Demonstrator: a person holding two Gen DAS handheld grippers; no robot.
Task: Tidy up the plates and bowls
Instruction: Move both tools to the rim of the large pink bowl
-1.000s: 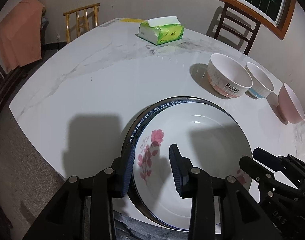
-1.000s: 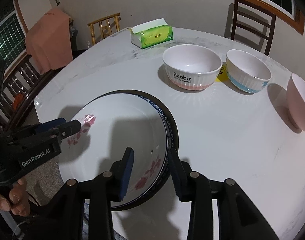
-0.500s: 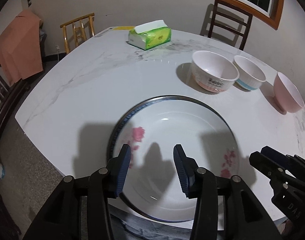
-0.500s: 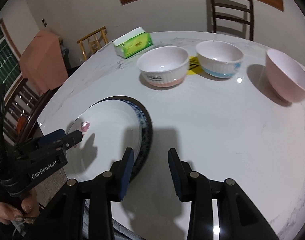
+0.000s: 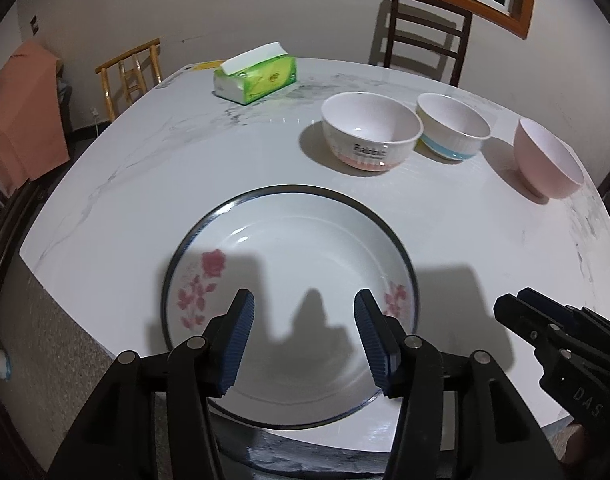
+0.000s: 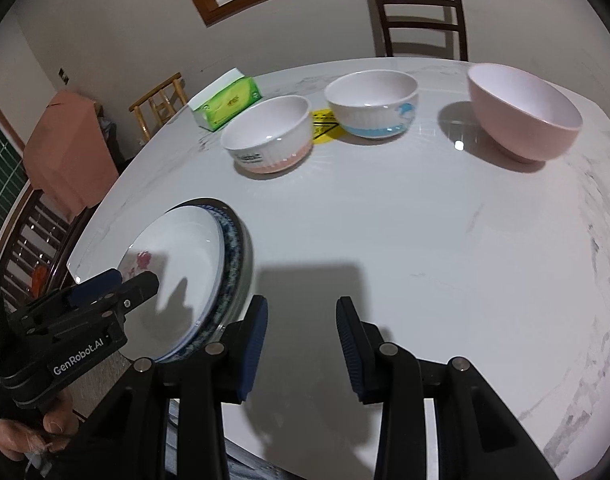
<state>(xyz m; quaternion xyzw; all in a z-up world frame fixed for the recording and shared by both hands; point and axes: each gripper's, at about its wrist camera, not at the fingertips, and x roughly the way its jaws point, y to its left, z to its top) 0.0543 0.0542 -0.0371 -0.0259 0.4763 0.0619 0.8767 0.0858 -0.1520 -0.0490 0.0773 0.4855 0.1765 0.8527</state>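
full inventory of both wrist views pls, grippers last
plates: 2 stacked, white floral on blue-rimmed, near table edge
ribbed bowls: 2, white with pink base, white with blue band, far side
pink bowl: 1, right of them
tissue pack: 1, green, far left
yellow sticker: 1, between ribbed bowls
table: 1, white marble
chairs: 2, dark behind table; light wood
cloth: 1, orange, left
left gripper: jaws opening, empty, over plates
right gripper: open, empty

White marble-pattern table [image 5: 153, 184] carries: stacked floral plates [image 5: 305, 264] at the near edge; three separate bowls, "Rabbit" [image 5: 371, 136], blue-banded [image 5: 453, 132], pink [image 5: 549, 160]; green tissue pack [image 5: 257, 74]; yellow sticker [image 6: 325, 126].
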